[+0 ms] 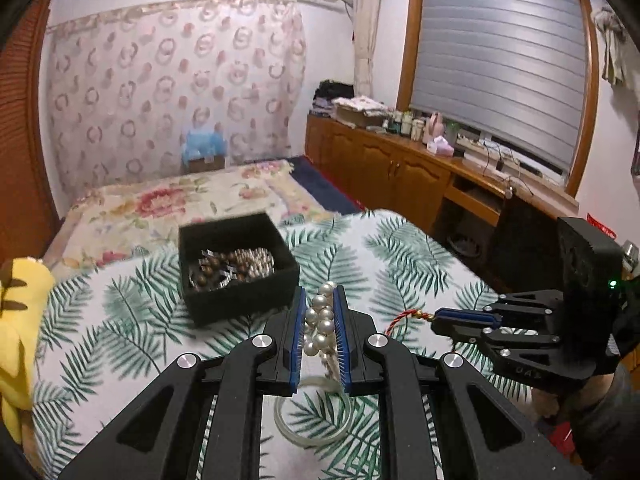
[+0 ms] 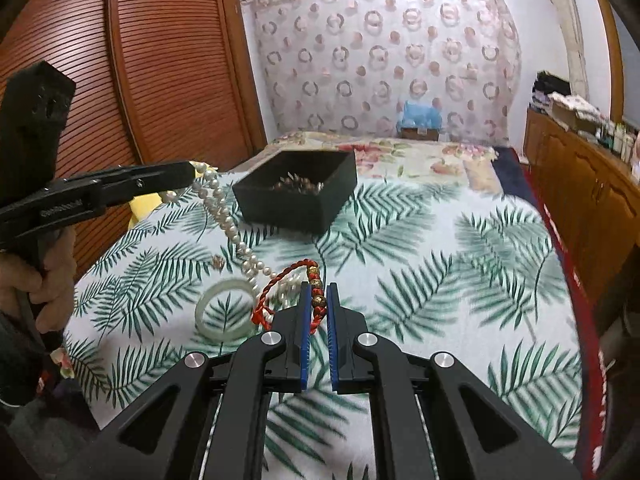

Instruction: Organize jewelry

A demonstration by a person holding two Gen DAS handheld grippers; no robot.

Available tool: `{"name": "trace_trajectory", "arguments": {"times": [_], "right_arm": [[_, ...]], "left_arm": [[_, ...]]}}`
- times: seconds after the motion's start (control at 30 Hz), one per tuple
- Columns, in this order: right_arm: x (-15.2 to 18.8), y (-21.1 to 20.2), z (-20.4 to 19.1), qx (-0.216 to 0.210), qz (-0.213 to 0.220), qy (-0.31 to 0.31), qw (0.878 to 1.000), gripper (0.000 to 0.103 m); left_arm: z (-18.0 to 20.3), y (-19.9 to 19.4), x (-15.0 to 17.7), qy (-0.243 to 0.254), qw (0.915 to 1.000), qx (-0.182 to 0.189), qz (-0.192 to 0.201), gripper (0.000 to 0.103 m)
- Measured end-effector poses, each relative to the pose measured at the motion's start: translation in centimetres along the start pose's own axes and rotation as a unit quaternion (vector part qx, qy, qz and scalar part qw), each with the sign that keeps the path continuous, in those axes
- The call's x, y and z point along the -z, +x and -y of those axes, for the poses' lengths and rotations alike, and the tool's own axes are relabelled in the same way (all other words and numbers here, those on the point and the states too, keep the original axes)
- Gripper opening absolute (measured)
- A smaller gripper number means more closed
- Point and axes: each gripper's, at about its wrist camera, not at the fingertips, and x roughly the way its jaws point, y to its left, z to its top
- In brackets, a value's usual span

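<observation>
The left gripper [image 1: 320, 300] gripped the pearls [image 1: 320, 316]; the right gripper [image 2: 318, 300] gripped the red cord [image 2: 280, 284]. Dangling pearls could snag before reaching the box [image 1: 240, 304] at 11 o'clock.

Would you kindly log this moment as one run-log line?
left gripper: shut on pearl necklace | right gripper: shut on red cord bracelet | black box: open | bangle: on bedspread

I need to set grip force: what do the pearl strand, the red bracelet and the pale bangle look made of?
Pearl strand: glossy round beads, pearl or imitation; hard, smooth, likely slippery.
Red bracelet: twisted red cord with metallic-looking gold beads; soft and flexible.
Bangle: pale green translucent rigid ring, jade or glass by its look; likely brittle.
</observation>
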Motion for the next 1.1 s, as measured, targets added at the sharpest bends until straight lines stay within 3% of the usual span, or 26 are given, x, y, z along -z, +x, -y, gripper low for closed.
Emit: {"name": "trace_trajectory", "arguments": {"times": [0.43,0.73,0.8,0.93,1.1], "right_arm": [[-4.3,2.2,-1.0,0.006,0.006,-0.025,1.000,0.008],[-7.0,3.1,-1.3,0.005,0.016,-0.040,0.999,0.008],[-7.4,3.4,-1.3,0.007,0.017,-0.042,0.999,0.008],[-8.4,3.9,-1.2,0.010,0.017,-0.047,0.999,0.008],[-8.9,4.3,-1.3,0.011,0.018,-0.049,0.999,0.008]], "left_arm": [[-1.3,-1.6,-3.6,0.005,0.9991,-0.012,0.040,0.012],[-2.1,-1.5,-5.6,0.008,0.9985,-0.022,0.049,0.012],[-2.2,-1.7,-6.1,0.012,0.9981,-0.025,0.055,0.006],[-2.3,-1.8,-7.4,0.014,0.9976,-0.031,0.060,0.006],[-3.1,-1.1,-8.0,0.010,0.9982,-0.033,0.049,0.006]]}}
